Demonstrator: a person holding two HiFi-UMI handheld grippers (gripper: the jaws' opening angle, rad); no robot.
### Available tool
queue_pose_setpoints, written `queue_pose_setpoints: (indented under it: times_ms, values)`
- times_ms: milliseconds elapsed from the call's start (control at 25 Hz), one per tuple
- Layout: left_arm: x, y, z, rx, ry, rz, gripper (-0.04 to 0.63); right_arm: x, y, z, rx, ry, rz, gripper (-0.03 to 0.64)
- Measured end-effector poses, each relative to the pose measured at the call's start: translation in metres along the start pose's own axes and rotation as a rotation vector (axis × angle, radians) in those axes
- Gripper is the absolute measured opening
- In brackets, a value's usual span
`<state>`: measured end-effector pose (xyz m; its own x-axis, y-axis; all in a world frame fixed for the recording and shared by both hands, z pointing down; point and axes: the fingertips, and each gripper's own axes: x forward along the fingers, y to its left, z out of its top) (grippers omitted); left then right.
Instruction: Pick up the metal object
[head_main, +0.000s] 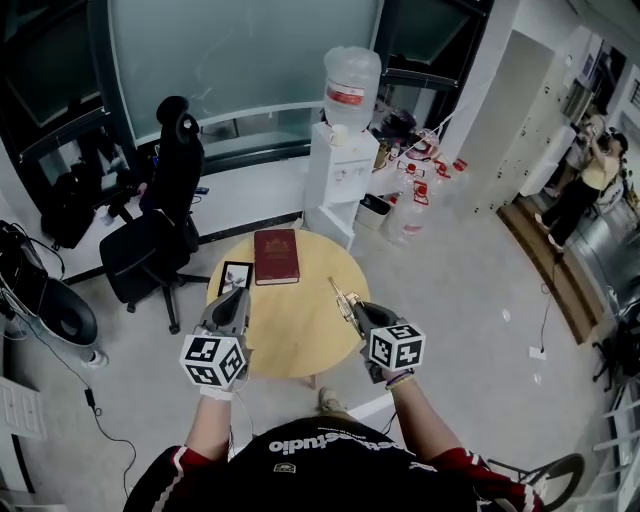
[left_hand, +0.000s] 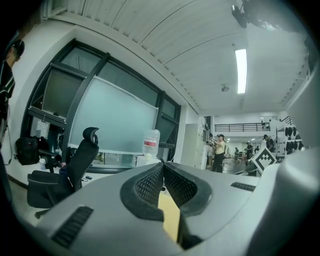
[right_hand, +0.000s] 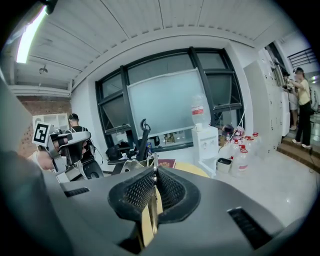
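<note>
A thin brass-coloured metal object (head_main: 340, 292) sticks out forward from my right gripper (head_main: 354, 310), over the right part of the round wooden table (head_main: 300, 335). In the right gripper view the jaws (right_hand: 154, 176) are shut on this metal strip (right_hand: 155, 164), which runs between the mesh pads and pokes past their tips. My left gripper (head_main: 236, 295) hovers over the table's left edge. In the left gripper view its jaws (left_hand: 163, 166) are shut with nothing between them.
A dark red book (head_main: 276, 256) and a small framed picture (head_main: 235, 275) lie on the table's far half. A black office chair (head_main: 165, 215) stands to the left, a water dispenser (head_main: 340, 150) and floor bottles (head_main: 415, 205) behind. A person (head_main: 590, 180) stands far right.
</note>
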<state>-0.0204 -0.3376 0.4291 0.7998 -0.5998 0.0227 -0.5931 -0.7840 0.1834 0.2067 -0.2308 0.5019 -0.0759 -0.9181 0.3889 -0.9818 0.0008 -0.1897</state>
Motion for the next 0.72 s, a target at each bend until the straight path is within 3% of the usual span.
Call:
queue_pose_setpoints:
  times_ms: [440,720]
  values:
    - [-0.027,-0.011,0.024,0.036,-0.033,-0.020,0.018,-0.029,0.018,0.036,-0.010,-0.166,-0.082,0.031]
    - [-0.036,-0.016,0.023,0.038,-0.033,-0.015,0.018,-0.048,0.022,0.042,-0.026,-0.210,-0.107,0.032]
